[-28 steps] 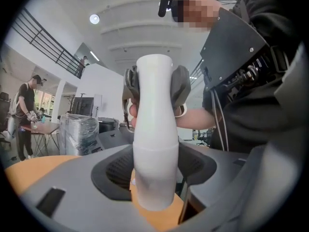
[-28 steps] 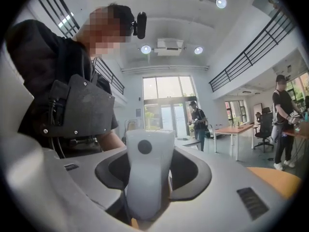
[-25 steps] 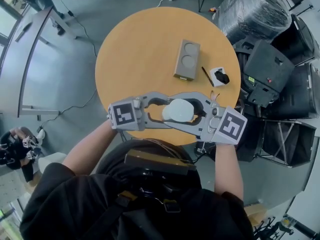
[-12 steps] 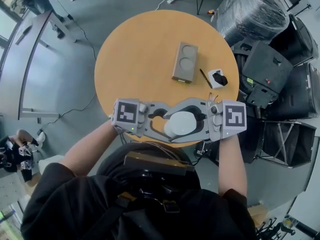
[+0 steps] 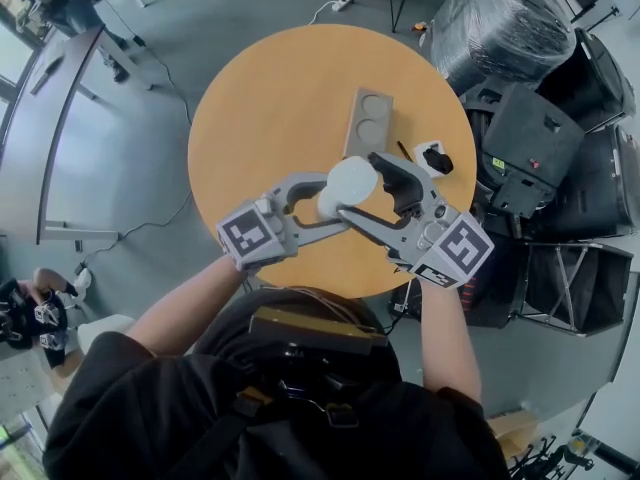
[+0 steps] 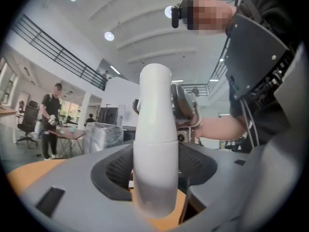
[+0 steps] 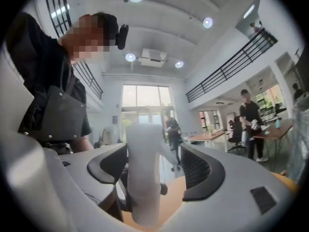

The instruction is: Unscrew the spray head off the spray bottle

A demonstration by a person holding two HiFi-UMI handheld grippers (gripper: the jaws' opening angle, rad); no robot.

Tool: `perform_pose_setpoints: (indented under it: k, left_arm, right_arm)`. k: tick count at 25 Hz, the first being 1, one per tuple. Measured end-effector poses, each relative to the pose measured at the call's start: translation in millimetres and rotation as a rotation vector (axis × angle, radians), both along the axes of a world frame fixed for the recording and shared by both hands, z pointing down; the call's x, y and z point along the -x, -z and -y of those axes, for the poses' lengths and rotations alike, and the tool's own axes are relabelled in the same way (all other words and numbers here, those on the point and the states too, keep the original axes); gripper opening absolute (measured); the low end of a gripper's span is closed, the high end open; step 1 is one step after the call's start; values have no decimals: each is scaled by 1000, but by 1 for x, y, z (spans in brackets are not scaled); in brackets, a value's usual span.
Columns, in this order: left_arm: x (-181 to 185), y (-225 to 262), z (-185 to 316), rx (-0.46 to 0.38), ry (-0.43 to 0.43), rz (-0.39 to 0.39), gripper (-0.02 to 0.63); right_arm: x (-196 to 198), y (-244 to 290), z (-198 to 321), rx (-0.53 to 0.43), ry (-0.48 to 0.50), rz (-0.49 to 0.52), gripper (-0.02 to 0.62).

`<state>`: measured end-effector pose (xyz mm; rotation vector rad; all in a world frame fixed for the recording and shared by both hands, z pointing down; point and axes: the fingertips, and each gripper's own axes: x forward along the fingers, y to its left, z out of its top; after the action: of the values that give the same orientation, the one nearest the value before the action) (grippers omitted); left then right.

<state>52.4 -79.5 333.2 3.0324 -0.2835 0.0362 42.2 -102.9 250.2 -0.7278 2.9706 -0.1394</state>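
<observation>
On the tabletop [image 5: 255,118], a grey block [image 5: 369,118] lies at 12 o'clock from the spray bottle [image 5: 350,180]. The left gripper [image 5: 330,200] jaws pinch the bottle. The right gripper [image 5: 362,186] jaws have just been opening and stand spread around it, seemingly loose.

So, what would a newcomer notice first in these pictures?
The white spray bottle at the centre, over the round orange table. The left tongs clamp it, while the right tongs have just been opening and stand loose around it. Just beyond lies a grey block with two round hollows.
</observation>
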Motion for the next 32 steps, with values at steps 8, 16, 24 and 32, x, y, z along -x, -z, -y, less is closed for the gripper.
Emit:
perform_pose_setpoints:
  k: [8,16,24,32]
  left_arm:
    - [-8,0,36,-55,224,42,308]
    - [-11,-13,30,-70,222,81,308]
    - [-6,-6,1,-26,12,18,307]
    - [-11,0,-27,-34,-146,11,307]
  right_arm:
    - [3,-27,24,130,-182,-61,350]
    - [11,-34,20,105,-181,-130,247]
    - [20,-27,-8,76,15,-82,227]
    - [18,-19,-37,16,172,-67,235]
